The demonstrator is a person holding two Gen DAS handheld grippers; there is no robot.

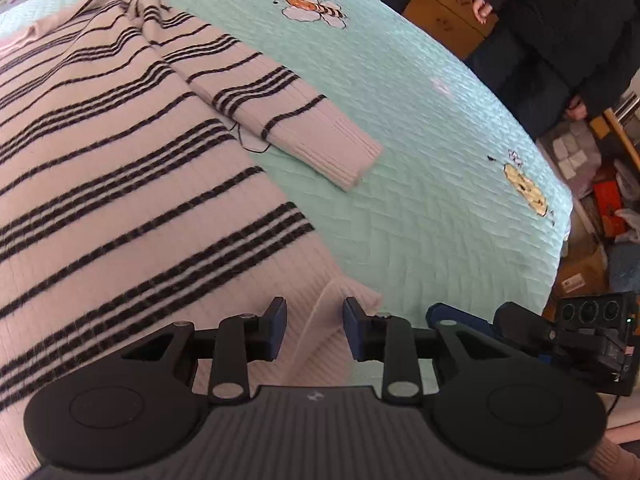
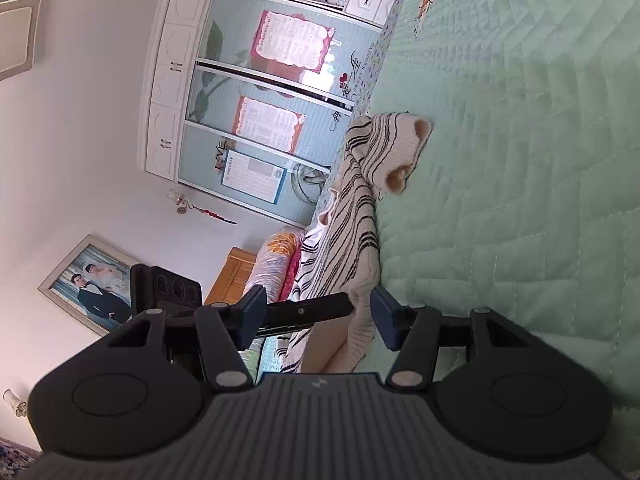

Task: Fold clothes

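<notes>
Losing the hem is what we fear most — the pink sweater [image 1: 120, 140] with black stripes is soft, thick knit, and a shallow pinch at its ribbed edge could slip out or drag up only one layer, skewing the fold. It lies spread across the left of the left wrist view on the mint quilt [image 1: 420, 160], one sleeve [image 1: 288, 120] angled toward centre. Our left gripper [image 1: 315, 326] stands narrowly parted over the hem corner, gripping nothing we can confirm — our right gripper [image 2: 318, 316] gapes wider around the hem edge, pads not pressing.

Open bedspread [image 1: 420, 168] lies free right of the sweater [image 1: 120, 160]; a bystander [image 1: 560, 40] blocks, seemingly, the far edge.
</notes>
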